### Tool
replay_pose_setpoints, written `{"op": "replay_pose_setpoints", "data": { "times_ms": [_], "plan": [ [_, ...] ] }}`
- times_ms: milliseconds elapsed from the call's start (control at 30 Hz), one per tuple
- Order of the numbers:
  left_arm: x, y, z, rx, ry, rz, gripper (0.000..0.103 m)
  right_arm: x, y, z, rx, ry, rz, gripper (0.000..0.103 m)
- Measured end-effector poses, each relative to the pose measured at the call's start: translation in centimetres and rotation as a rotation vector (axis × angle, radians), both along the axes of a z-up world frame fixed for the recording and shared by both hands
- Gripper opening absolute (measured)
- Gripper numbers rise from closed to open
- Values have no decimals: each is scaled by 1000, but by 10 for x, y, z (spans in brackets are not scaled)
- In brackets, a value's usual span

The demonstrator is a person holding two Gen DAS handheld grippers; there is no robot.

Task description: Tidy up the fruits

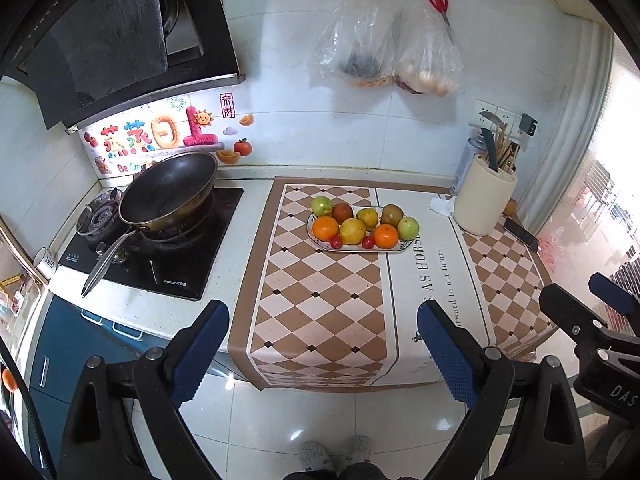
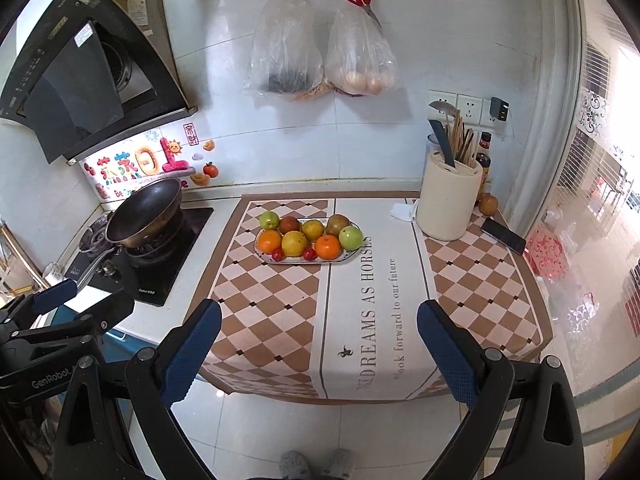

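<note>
- My left gripper (image 1: 322, 354) is held back from the table (image 1: 240, 280), above the floor, with its jaws spread wide and nothing between them.
- My right gripper (image 2: 318, 354) is in the same state: released, empty, off the table's front edge.
- The fruit plate (image 2: 340, 259) sits on the checkered mat (image 2: 272, 320) toward the back of the table, well apart from both grippers.
- On the plate I see two oranges (image 2: 269, 241), two green apples (image 2: 351, 237), a yellow fruit (image 2: 294, 243), a dark red one (image 2: 289, 225) and two small red tomatoes (image 2: 308, 254) at the front rim, all packed touching.
- A wok (image 1: 168, 190) rests on the stove at the left.
- A cream utensil holder (image 2: 448, 200) stands at the right, with a phone (image 2: 503, 235) lying beside it.
</note>
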State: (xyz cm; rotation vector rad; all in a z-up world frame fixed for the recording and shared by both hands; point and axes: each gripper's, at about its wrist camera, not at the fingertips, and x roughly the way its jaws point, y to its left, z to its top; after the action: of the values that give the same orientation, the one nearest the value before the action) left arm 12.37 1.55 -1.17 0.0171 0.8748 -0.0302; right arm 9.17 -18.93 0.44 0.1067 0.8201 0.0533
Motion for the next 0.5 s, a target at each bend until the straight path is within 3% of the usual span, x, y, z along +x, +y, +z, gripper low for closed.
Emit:
{"op": "replay_pose_setpoints", "data": {
  "times_ms": [500],
  "plan": [
    [71,-4,-26,43,42,39,96,83,0,-31,-33,30,-31,100]
  ]
}}
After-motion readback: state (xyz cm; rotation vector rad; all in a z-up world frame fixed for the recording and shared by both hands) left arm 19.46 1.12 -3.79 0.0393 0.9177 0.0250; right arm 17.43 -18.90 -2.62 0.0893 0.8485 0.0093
